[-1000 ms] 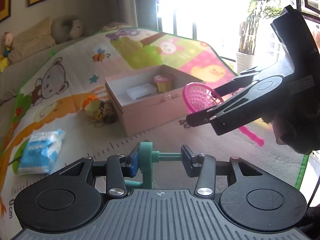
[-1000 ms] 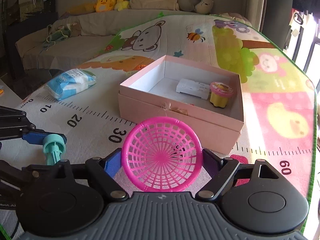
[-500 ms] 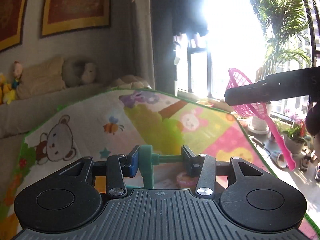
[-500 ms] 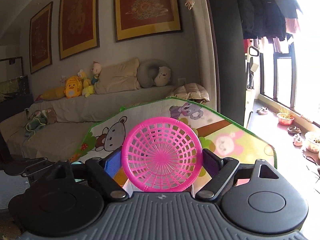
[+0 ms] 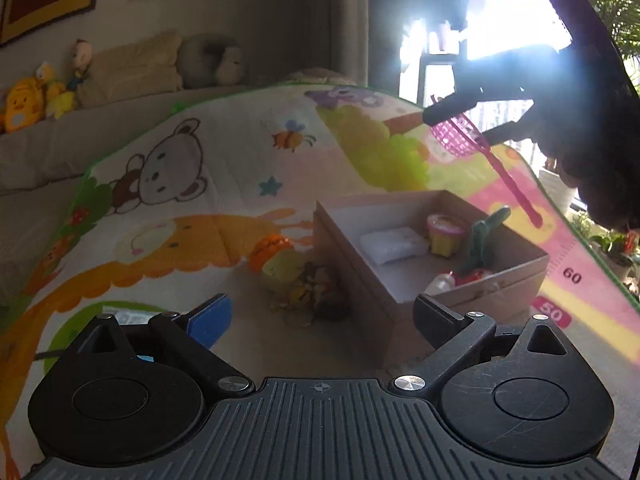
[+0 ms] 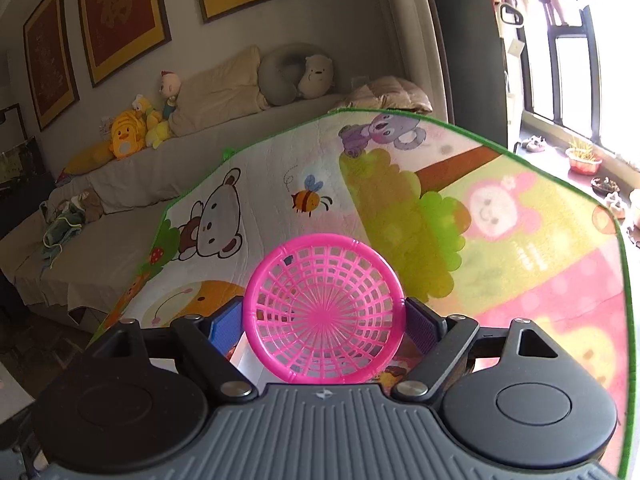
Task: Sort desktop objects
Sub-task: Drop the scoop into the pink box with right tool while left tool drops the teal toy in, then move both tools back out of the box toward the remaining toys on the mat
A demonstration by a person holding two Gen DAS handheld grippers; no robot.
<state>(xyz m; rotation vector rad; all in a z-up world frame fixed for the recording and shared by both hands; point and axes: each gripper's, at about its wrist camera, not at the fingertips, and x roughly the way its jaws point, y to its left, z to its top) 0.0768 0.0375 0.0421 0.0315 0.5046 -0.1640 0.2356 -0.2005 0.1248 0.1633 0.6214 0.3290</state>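
Note:
My left gripper [image 5: 322, 312] is open and empty, just left of the pink box [image 5: 516, 276]. The teal toy [image 5: 482, 236] leans inside the box against its near right wall, with a white packet [image 5: 392, 244] and a yellow cup with a pink lid [image 5: 444, 236]. My right gripper [image 6: 324, 320] is shut on the pink mesh strainer [image 6: 324, 316], whose bowl fills the gap between the fingers. In the left wrist view the right gripper [image 5: 460, 114] holds the strainer [image 5: 460, 138] high above the box, handle hanging down.
An orange and yellow toy [image 5: 276, 258] and a small brown heap [image 5: 316, 292] lie on the cartoon play mat [image 5: 180, 208] left of the box. A sofa with plush toys [image 6: 128, 136] stands behind the mat. Windows and plants are at the right.
My left gripper opened and let go of the teal toy, which now rests in the box. Both cameras tipped back down toward the mat. The right gripper still holds the strainer.

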